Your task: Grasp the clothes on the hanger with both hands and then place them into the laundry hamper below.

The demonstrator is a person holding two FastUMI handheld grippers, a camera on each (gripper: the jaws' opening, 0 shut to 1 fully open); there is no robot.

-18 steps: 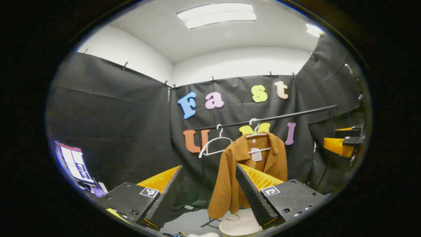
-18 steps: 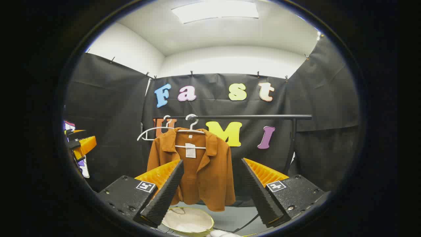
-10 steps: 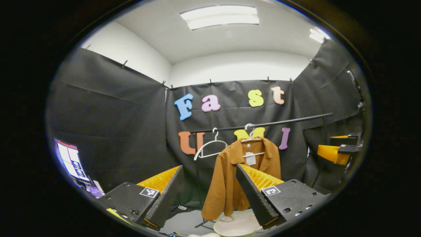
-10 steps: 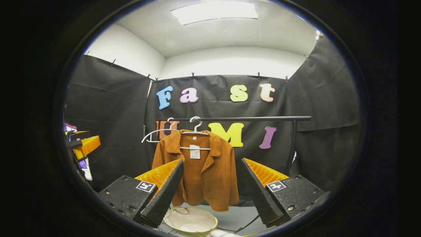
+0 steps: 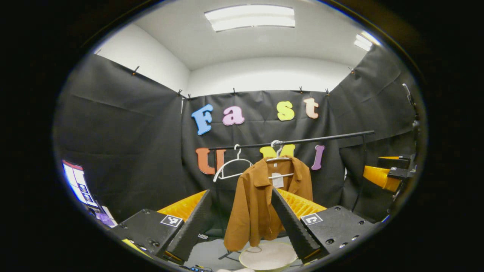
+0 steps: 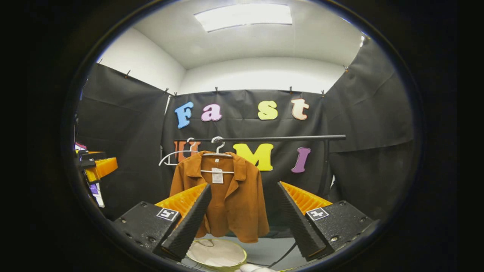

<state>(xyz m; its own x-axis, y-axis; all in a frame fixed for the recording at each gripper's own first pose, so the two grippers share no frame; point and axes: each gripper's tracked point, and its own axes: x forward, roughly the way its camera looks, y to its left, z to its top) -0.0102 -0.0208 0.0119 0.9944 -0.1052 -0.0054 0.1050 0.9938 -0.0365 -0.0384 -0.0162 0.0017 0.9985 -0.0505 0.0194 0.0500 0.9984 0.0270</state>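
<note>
Rail (image 6: 287, 138) spans the back of the booth, carrying a brown jacket (image 6: 227, 196) on a white hanger (image 6: 217, 153), with an empty hanger (image 6: 174, 155) beside it. Below the jacket on the floor sits the round hamper (image 6: 217, 254). Left gripper (image 5: 242, 211) and right gripper (image 6: 242, 211) are well short of the jacket, fingers spread wide apart, holding nothing.

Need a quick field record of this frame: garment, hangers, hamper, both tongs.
jacket: brown jacket on a white hanger, on the rail
spare hanger: empty, beside it on the rail
hamper: round, on the floor below the jacket
left tongs: open, short of the jacket
right tongs: open, short of the jacket
progress: nothing grasped yet
</note>
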